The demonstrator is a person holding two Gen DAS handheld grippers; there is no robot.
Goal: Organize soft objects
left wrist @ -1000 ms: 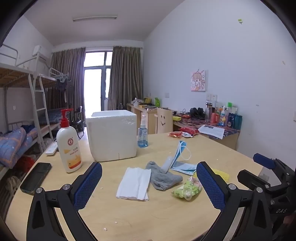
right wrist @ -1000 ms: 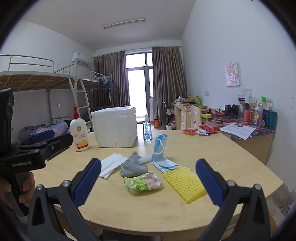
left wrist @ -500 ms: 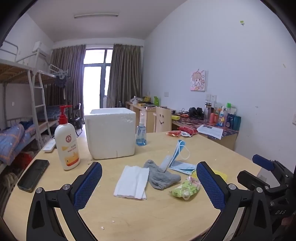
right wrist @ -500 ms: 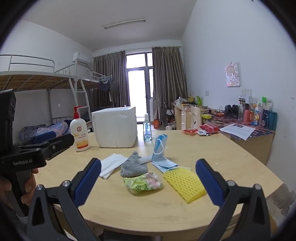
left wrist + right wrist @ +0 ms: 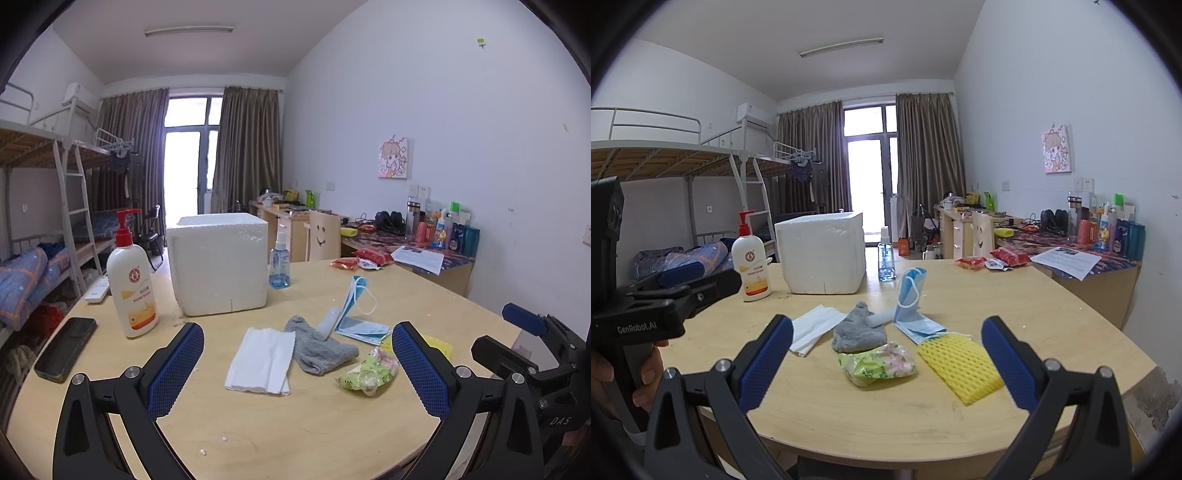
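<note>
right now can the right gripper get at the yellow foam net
Probably yes. The right gripper is open and empty, and the foam net lies flat near the table edge just ahead of it, nothing on top. Only the green packet sits close on its left.

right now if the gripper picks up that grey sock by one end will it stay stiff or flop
The grey sock lies crumpled and creased on the table, so it will probably flop and dangle. It looks like thin knit, likely light. Its end touches the white tissue, which might shift as it lifts.
</note>
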